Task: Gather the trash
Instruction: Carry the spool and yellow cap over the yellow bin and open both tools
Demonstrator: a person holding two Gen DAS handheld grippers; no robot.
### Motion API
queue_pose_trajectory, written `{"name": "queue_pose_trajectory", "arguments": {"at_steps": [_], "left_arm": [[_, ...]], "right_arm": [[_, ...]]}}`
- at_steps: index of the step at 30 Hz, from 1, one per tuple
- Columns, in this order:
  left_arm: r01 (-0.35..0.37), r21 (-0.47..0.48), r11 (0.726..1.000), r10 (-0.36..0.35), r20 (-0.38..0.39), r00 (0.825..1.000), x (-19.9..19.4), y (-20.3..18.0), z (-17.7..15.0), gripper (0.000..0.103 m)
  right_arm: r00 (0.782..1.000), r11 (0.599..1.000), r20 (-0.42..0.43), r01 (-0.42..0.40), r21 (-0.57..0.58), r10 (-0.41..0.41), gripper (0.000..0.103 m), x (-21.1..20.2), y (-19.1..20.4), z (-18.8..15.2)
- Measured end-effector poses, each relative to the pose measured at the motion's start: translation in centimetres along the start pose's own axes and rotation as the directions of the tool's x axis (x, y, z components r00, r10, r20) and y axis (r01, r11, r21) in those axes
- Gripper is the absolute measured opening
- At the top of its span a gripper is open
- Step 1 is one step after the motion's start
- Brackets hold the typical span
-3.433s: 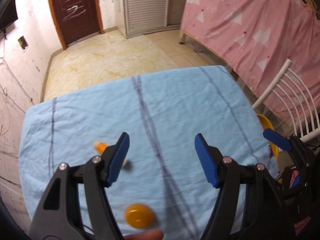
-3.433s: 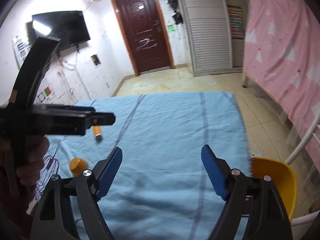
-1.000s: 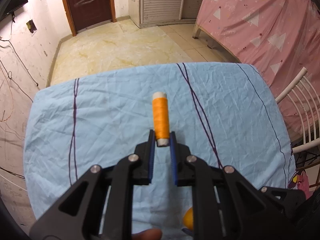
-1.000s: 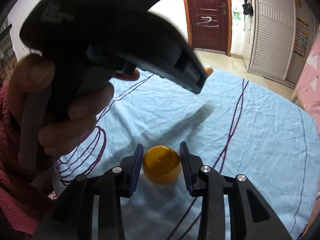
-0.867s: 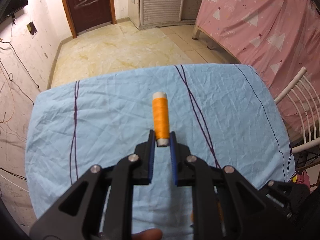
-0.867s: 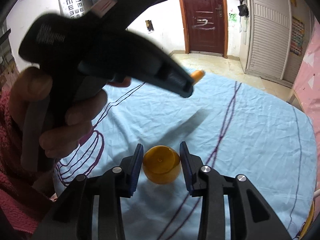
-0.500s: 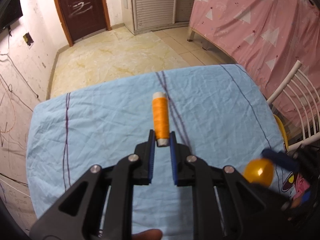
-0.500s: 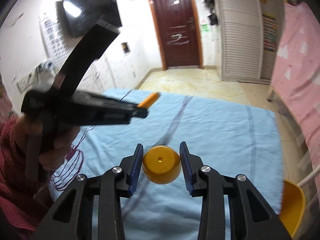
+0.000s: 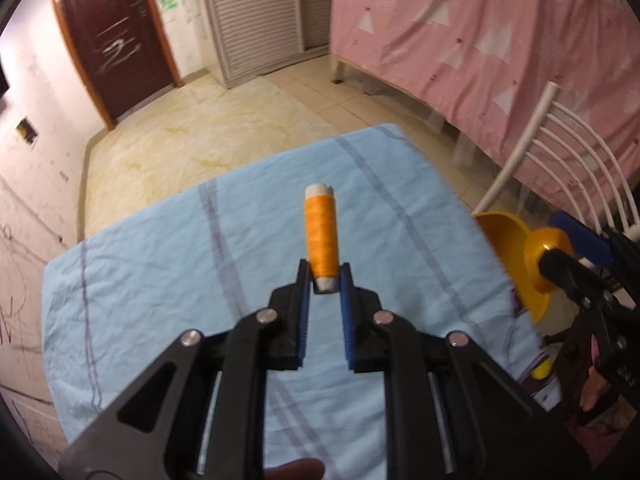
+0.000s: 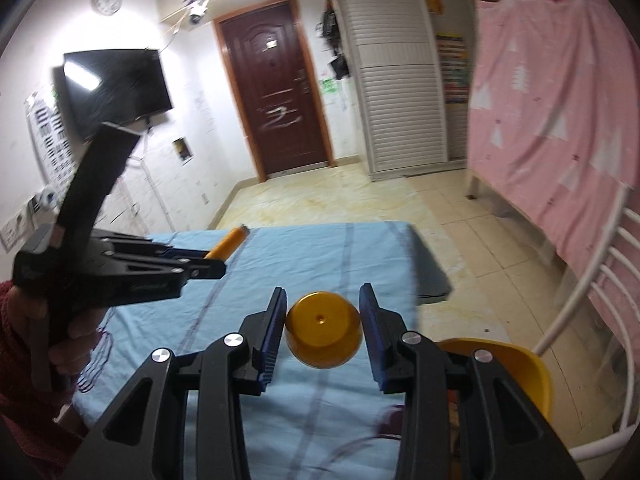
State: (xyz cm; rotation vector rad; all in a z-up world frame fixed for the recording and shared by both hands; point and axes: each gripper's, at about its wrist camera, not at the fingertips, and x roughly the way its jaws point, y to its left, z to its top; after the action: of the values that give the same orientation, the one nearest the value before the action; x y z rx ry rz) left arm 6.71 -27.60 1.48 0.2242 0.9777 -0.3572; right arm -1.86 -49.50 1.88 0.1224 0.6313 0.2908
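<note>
My left gripper [image 9: 324,280] is shut on an orange thread spool [image 9: 321,236] by its near white end and holds it above the blue tablecloth [image 9: 160,264]. The spool [image 10: 230,243] also shows in the right wrist view, sticking out of the left gripper [image 10: 212,262]. My right gripper [image 10: 323,312] is shut on a round orange cap [image 10: 323,330] and holds it in the air near the table's right edge. In the left wrist view the cap [image 9: 546,254] sits by a yellow bin [image 9: 508,248] beside the table.
The yellow bin [image 10: 516,364] stands at the table's right side, next to a white chair [image 10: 596,280]. A pink-covered bed [image 10: 560,100] runs along the right. A dark door [image 10: 276,100] and tiled floor lie beyond the table.
Both grippers closed on their objects and lifted them. The right gripper carried the cap from the table's near left side to the right, close to the yellow bin.
</note>
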Motion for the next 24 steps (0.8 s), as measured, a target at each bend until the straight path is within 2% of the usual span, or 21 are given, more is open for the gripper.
{"name": "queue_pose_trajectory", "arguments": {"at_steps": [5,11,20,24], "left_arm": [[0.049,0.077,0.996,-0.049,0.002,0.999,0.5,-5.2,1.0,0.013],[0.095,0.161,0.982,-0.092,-0.027,0.995,2.1,-11.1,1.7,0.013],[0.122,0.242,0.963,-0.105,-0.08,0.991,4.5,-16.5,2.0,0.013],[0.155,0.263,0.952,-0.128,-0.115,0.985,5.6,-18.3,1.7,0.013]], "right_arm": [[0.997,0.996,-0.013,0.071,0.046,-0.071,0.031,-0.2,-4.1,-1.2],[0.993,0.985,-0.011,0.115,0.129,-0.114,0.031,-0.7,-8.7,-2.5],[0.989,0.961,0.003,0.144,0.235,-0.148,0.031,-1.5,-14.1,-4.1],[0.989,0.95,0.001,0.144,0.277,-0.15,0.031,-1.5,-15.7,-4.8]]}}
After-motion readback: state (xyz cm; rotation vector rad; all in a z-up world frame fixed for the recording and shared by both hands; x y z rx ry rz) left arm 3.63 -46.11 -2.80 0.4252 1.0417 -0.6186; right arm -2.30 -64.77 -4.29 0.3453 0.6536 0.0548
